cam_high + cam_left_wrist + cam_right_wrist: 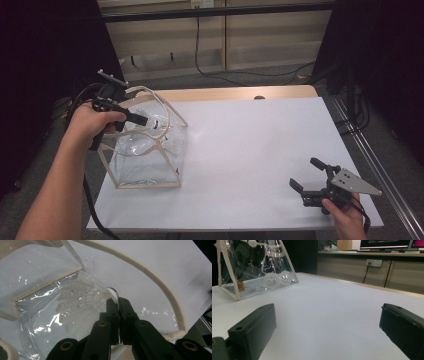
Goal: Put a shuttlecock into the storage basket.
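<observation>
Clear plastic tote bag (150, 155) with cream trim standing on the left part of the white table (250, 150), mouth upward, handles (162, 107) arched above it; stiff enough to stand by itself, so no second grip needed to keep it open. Left gripper (150, 121) reaching down over the bag's mouth from the left, jaws pinched almost together on the rim of a white shuttlecock (95, 296); in the left gripper view, the cork head (113, 292) with its dark band sitting right at the jaw tips and the feather skirt fanning away into the bag, apparently held by the head so the light feathers go in first without crushing. Shuttlecock thus hanging inside the upper part of the bag, above the floor of it, not yet let go, as far as can be judged. Seen through the clear wall from the right gripper view, two more shuttlecocks (271, 280) lying on the bag's bottom (257, 286), close beside each other, probably earlier deliveries of the same kind. Right gripper (312, 180) resting low near the table's front right corner, well apart from the bag, jaws spread wide and holding nothing; likely parked there to keep clear of the drop.
</observation>
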